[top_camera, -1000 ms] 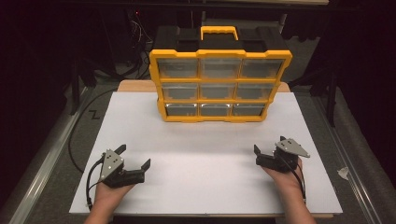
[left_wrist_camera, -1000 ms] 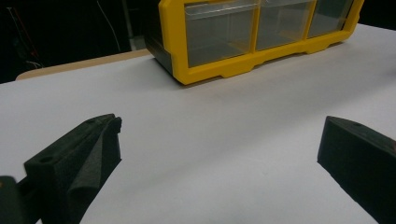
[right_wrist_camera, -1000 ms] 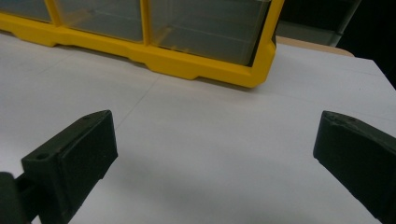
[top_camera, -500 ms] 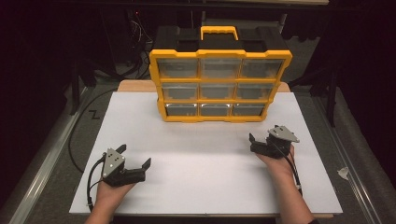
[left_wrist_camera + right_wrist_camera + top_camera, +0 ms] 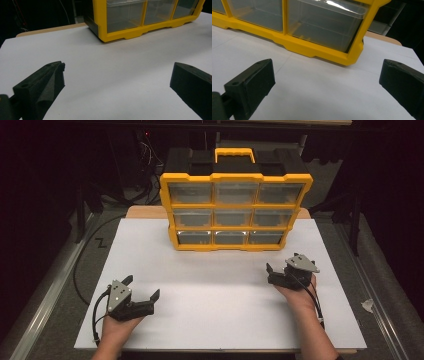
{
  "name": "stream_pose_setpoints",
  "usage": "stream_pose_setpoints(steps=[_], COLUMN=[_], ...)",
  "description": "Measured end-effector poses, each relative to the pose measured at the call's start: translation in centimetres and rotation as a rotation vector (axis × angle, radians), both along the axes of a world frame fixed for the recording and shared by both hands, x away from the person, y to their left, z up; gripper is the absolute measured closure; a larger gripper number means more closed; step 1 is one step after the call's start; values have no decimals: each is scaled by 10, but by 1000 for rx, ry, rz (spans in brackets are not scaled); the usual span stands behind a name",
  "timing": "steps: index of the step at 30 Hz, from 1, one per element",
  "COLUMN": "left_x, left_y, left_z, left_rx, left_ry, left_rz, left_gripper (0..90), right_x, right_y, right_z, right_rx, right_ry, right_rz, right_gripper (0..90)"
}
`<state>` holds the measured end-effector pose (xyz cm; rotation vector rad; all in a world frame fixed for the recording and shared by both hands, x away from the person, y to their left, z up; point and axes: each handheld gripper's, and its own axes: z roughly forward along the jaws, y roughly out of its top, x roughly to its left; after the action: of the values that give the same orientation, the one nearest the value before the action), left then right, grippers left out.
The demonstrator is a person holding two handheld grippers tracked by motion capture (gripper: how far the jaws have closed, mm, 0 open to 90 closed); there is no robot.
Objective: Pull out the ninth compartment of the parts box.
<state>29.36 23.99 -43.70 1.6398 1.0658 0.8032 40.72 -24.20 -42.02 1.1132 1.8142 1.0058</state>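
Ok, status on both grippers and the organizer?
Left gripper open, empty. Right gripper open, empty, nearer the yellow nine-drawer plastic organizer. Drawers shut. White tabletop between: no obstruction.

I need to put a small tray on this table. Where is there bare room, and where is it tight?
The white sheet lies bare between the left gripper and the right gripper, in front of the yellow drawer organizer. Bare strips also flank the organizer on both sides. It is tightest between the right gripper, whose jaws stand open, and the organizer's bottom right corner.
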Motion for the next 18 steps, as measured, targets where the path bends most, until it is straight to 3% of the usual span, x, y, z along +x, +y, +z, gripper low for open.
stream_pose_setpoints(steps=[7,18], left_x=[0,-1], left_y=[1,2], left_z=[-1,-1], left_rx=[2,-6], left_ry=[-2,-4], left_rz=[-1,-3], left_gripper=[2,2], right_x=[-4,-10], right_y=[-7,-19], right_z=[-1,-6], right_rx=[-6,-65], right_ry=[9,27], right_rz=[-19,-47], right_gripper=[13,12])
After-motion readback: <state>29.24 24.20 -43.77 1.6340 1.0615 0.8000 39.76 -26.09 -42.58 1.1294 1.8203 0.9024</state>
